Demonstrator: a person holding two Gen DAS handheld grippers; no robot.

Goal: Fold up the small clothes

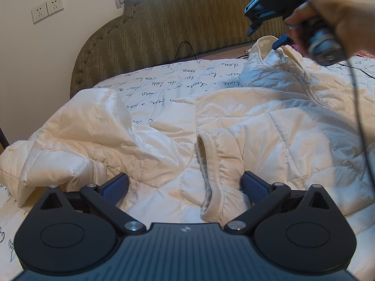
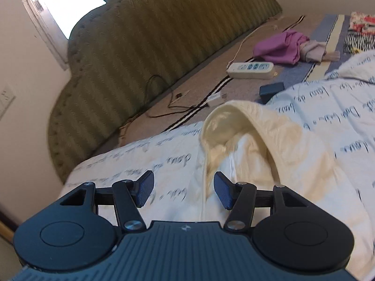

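A cream quilted puffer jacket (image 1: pixel 269 126) lies spread on a white quilt with handwriting print (image 1: pixel 164 86). My left gripper (image 1: pixel 185 187) is open, its blue pads on either side of a sleeve cuff (image 1: pixel 211 178) just above the fabric. My right gripper (image 2: pixel 184 192) is open, hovering over the jacket's hood and collar (image 2: pixel 234 135). In the left wrist view the right gripper (image 1: pixel 279 28) shows at top right, held in a hand above the hood (image 1: pixel 264 44).
A padded olive headboard (image 2: pixel 140 46) stands behind the bed. Beyond the quilt lie a white power strip (image 2: pixel 250 70), cables, a dark small box (image 2: pixel 271 89), and purple clothes (image 2: pixel 281 46). A loose sleeve (image 1: pixel 70 140) lies at left.
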